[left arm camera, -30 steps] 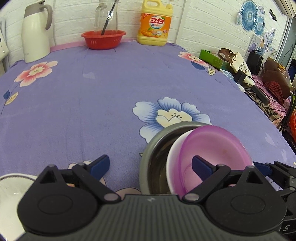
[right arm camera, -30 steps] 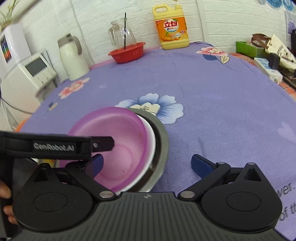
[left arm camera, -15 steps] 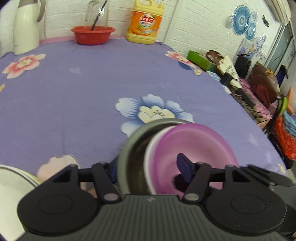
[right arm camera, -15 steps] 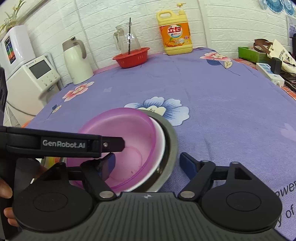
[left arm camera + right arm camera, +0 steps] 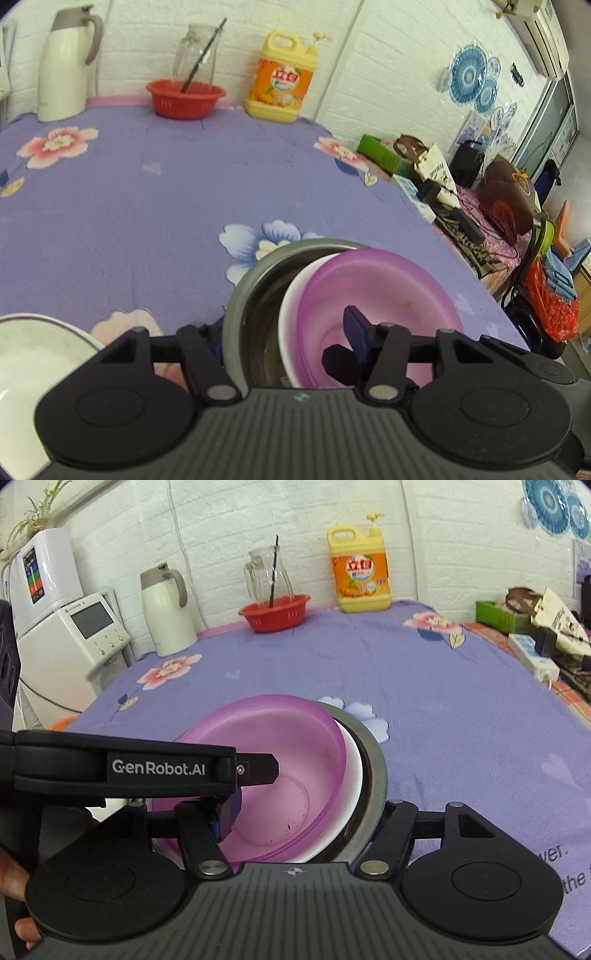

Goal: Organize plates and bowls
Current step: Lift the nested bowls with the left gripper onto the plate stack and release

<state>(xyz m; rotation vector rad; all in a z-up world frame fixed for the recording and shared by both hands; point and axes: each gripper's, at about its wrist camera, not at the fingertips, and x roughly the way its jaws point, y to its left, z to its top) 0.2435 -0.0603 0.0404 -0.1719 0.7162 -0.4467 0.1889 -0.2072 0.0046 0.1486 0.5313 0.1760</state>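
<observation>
left wrist: left gripper (image 5: 286,334) has closed in from wide open a second ago, fingers now straddling the rims of the nested stack, steel bowl (image 5: 251,295) outside, white bowl (image 5: 291,306) and purple bowl (image 5: 380,288) inside. firm clamp or just contact, cannot tell. white plate (image 5: 33,350) sits at lower left.

right wrist: right gripper (image 5: 299,818) also narrowed onto the stack's opposite rim; same doubt. the stack, on the purple tablecloth (image 5: 443,701), looks ready for a two-handed lift.

Both views are taken low and close over the purple tablecloth (image 5: 129,206), aimed at the brick back wall at 12 o'clock. The nested bowls (image 5: 369,295) are seen toward 5 o'clock by the left camera, toward 7 o'clock (image 5: 280,753) by the right. The red basket (image 5: 185,98) and yellow detergent jug (image 5: 361,574) are shared.
</observation>
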